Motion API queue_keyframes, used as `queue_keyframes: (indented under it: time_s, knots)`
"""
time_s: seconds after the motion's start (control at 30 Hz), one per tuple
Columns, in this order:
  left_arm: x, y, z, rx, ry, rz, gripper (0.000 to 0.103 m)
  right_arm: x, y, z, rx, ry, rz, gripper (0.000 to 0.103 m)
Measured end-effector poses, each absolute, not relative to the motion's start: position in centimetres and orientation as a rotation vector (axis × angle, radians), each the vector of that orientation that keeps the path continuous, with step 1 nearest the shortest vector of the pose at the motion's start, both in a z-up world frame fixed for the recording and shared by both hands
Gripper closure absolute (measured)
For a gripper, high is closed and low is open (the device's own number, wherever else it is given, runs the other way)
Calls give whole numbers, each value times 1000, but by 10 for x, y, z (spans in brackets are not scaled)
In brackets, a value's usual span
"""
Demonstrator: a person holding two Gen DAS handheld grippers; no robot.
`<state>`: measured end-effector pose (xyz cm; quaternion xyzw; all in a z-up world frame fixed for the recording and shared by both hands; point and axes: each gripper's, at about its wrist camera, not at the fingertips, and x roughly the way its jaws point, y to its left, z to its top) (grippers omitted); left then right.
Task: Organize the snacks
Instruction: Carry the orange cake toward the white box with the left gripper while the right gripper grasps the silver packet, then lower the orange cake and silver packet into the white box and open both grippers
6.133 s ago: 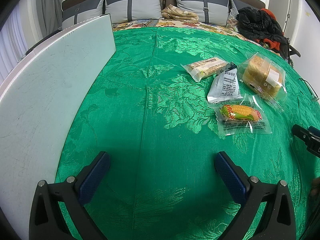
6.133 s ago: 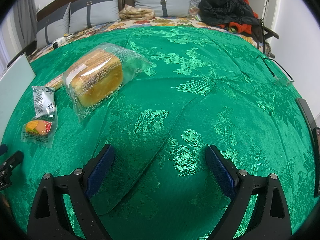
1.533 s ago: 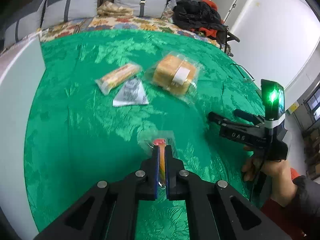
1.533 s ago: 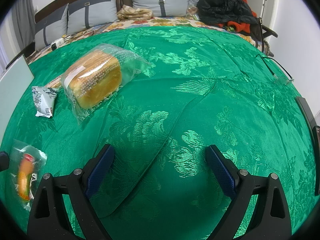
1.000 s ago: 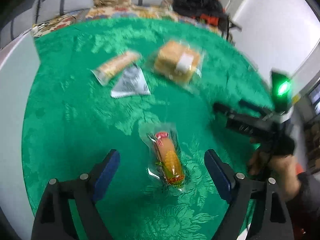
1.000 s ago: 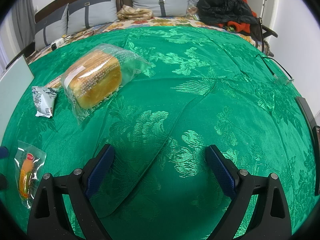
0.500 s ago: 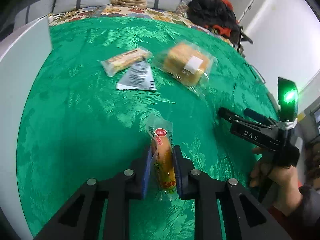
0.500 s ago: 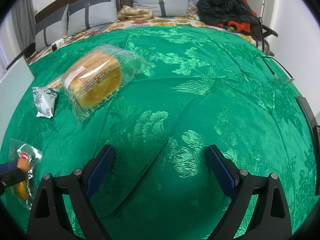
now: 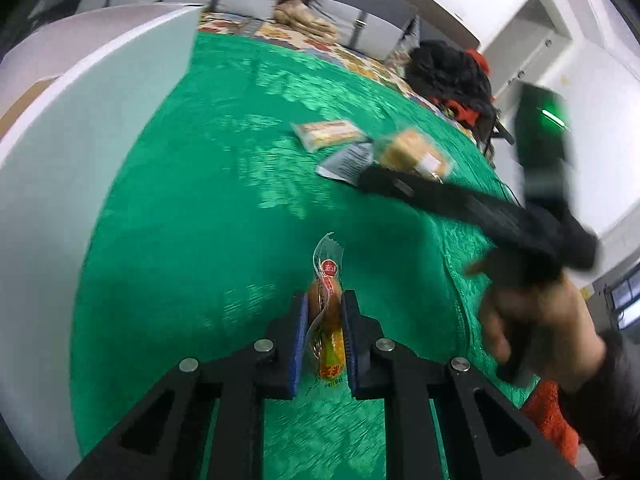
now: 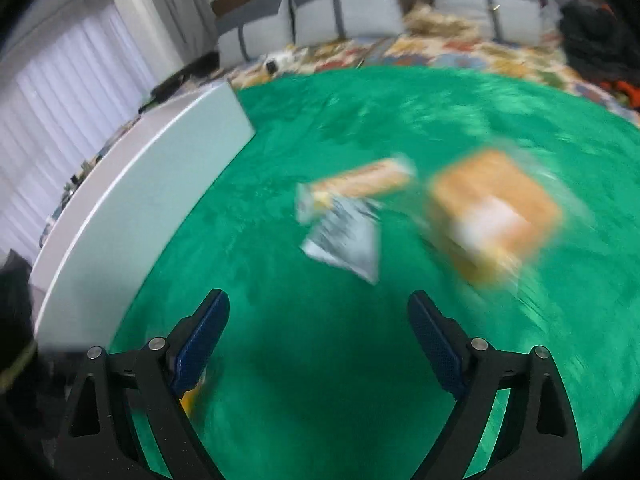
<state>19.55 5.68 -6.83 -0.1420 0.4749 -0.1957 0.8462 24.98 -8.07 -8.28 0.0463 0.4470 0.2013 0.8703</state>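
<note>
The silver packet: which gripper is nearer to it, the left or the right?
Right. The right gripper is open, just short of the silver packet. The left gripper is farther back, shut on the corn snack.

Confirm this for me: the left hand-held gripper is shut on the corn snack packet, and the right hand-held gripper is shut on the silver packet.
Half right. The left hand-held gripper is shut on the corn snack packet, but the right hand-held gripper is open and empty; the right wrist view shows the silver packet lying on the green cloth ahead of it.
</note>
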Motion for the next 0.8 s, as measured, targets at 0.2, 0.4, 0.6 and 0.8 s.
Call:
queue_keyframes:
  time_s: [0.2,0.4,0.6,0.8]
  knots:
    - [187,74,-56,-356,970,-406,92,300,-66,-100,145,1026,354,69]
    - [181,80,-38,-390,910,-438,103,257,-93,-63,184,969,382,70]
    - [168,92,-24,-430,872,-435,103,220,-115,-34,212,936,374,70]
    - [149,121,24,-506,764,-440,103,200,-102,5,237,891,430,70]
